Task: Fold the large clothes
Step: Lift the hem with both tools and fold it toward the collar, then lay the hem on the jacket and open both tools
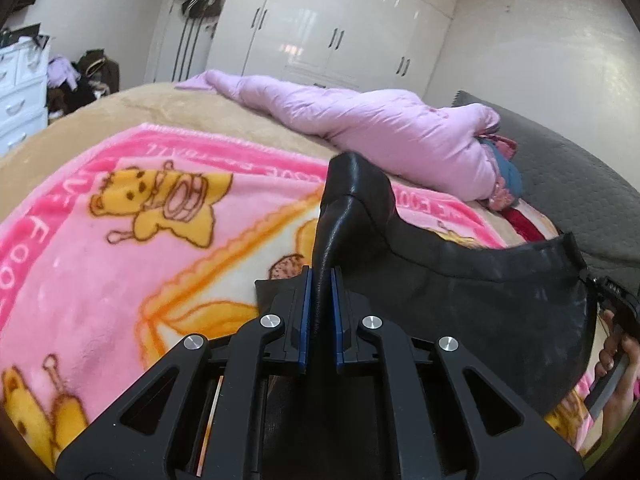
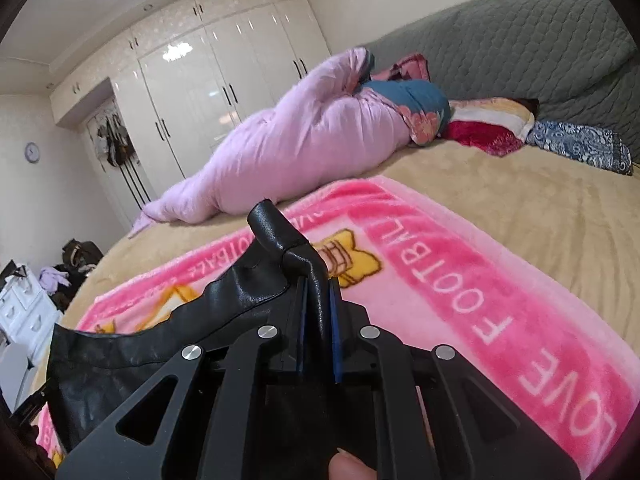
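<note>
Black leather garment (image 1: 460, 280) hangs above the pink blanket (image 1: 100, 272), pinched by both the left gripper (image 1: 320, 312) and right gripper (image 2: 318, 320); only the right wrist view shows a patterned blue pillow (image 2: 580, 148) by the grey headboard (image 2: 520, 40).

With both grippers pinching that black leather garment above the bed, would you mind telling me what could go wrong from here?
1. The left gripper and right gripper each clamp only a narrow bunched edge of the black leather garment; the smooth material might slip out.
2. The garment sags between the grips, so it may land creased on the pink blanket.
3. The lilac quilt lies close behind; a forward swing could catch it.
</note>
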{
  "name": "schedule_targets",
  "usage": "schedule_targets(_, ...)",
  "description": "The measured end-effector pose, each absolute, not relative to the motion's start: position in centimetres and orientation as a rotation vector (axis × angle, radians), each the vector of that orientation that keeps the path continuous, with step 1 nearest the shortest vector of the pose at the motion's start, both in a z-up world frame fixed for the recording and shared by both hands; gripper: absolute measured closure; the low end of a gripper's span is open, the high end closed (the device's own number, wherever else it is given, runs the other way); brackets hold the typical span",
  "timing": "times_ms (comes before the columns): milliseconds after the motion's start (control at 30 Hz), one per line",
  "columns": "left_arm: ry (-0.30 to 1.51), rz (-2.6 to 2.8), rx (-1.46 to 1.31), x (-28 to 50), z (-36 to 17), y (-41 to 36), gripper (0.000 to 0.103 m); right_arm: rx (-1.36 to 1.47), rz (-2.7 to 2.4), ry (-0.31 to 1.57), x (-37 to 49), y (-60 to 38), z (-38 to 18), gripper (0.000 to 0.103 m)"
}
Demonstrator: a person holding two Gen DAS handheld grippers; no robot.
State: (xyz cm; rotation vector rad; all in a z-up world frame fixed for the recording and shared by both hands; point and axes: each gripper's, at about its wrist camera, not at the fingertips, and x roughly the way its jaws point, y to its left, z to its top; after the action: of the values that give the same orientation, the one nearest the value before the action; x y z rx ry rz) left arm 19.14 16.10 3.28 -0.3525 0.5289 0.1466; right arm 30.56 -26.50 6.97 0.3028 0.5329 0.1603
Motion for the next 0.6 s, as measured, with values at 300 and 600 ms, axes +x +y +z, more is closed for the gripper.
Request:
schedule_targets(300, 0.594, 0.195, -0.368, 21.0, 0.4, 16.7, 0.100, 0.305, 0.129, 0.687, 34.3, -26.4, 2.7, 0.094)
schedule_targets(600, 0.655, 0.229, -0.356, 21.5, -1.7, 16.9, 0.097, 0.307, 0.067, 0.803, 35.6, -26.7, -1.3, 0.082)
